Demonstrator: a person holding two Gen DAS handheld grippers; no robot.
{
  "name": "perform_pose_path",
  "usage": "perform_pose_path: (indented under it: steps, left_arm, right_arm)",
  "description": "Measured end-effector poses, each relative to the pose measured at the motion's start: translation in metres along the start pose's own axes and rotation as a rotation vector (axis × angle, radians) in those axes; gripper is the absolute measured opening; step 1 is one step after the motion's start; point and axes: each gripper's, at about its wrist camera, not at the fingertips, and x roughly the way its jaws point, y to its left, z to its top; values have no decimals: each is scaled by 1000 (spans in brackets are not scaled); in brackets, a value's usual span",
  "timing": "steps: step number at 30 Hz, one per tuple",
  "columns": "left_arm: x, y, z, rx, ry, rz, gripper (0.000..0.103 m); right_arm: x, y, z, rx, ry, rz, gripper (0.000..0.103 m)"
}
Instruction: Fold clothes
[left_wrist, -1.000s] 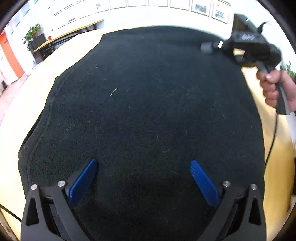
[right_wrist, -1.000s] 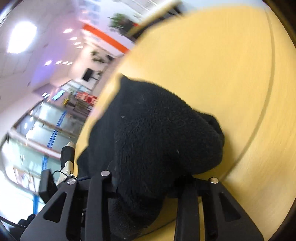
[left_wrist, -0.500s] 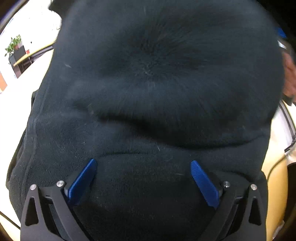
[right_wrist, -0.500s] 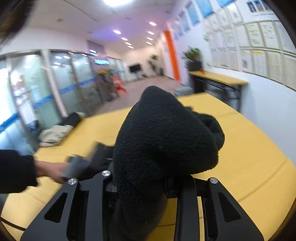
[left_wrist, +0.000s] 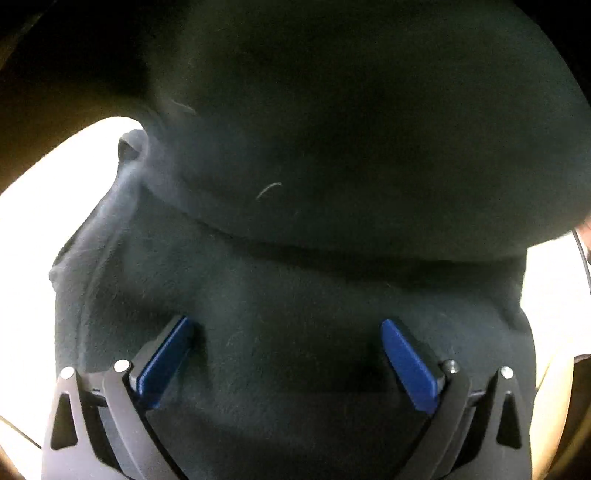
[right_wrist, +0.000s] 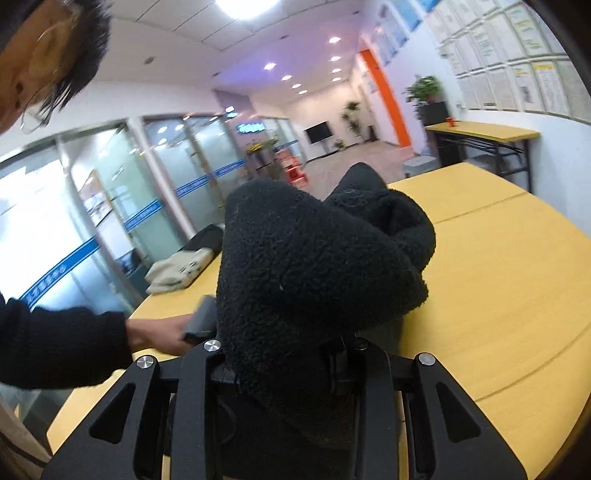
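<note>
A black fleece garment fills the left wrist view, lying on the wooden table with its far part folded over toward me in a thick roll. My left gripper is open, its blue pads resting on the near part of the fleece. My right gripper is shut on a bunched edge of the same fleece and holds it lifted above the table; its fingertips are hidden in the cloth.
A person's left hand and black sleeve reach in at the left of the right wrist view. Folded light clothes lie at the table's far edge. Glass office walls and a side table stand beyond.
My right gripper has lifted the far edge of the fleece and carried it toward me, so the flat garment now has a thick fold over it. My left gripper stayed open in place.
</note>
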Motion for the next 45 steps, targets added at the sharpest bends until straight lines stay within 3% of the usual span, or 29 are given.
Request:
perform_pose_path:
  steps: [4,8,10,14,18,23,25,28,30,34,36,39,43,45]
  left_arm:
    - [3,-6,2,15,-34,-5,103]
    - [-25,8,-31,-104,-32,41,103]
    - [-61,13,-67,-188,-54,68,103]
    - [-167,5,-148,-310,-56,193,103]
    - [-306,-14,-205,-427,-58,357,103]
    - [-397,8,-164,-449,-77,493,103]
    - [-385,0,-117,-410,-76,471,103]
    - [-349,-2,-71,-303,-108,364,103]
    - [-305,-4,-49,-194,-129,275,103]
    - [-203,-5,-15,-70,-149,116,103]
    - [-133,17,11,-7,-131,85,103]
    - [-110,22,-1,3,-137,73,103]
    - [-86,28,-21,9,-148,58,103]
    - [-73,31,-31,13,-153,51,103]
  right_arm:
    - [16,41,-14,-134,47,66,31]
    - [28,49,-28,-152,69,110,30]
    - [35,54,-31,-186,91,145,30]
    - [58,74,-52,-289,161,222,31]
    - [85,93,-88,-416,253,281,32]
    - [94,112,-126,-593,298,296,37]
    - [92,122,-141,-665,293,292,38]
    - [94,135,-158,-855,285,271,44]
    - [90,140,-175,-972,274,258,47]
    - [94,142,-201,-1131,236,229,50]
    - [95,143,-208,-1174,221,215,50]
    - [96,142,-204,-1200,212,206,50]
    - [85,132,-185,-1042,262,267,53]
    - [68,120,-172,-966,251,259,62]
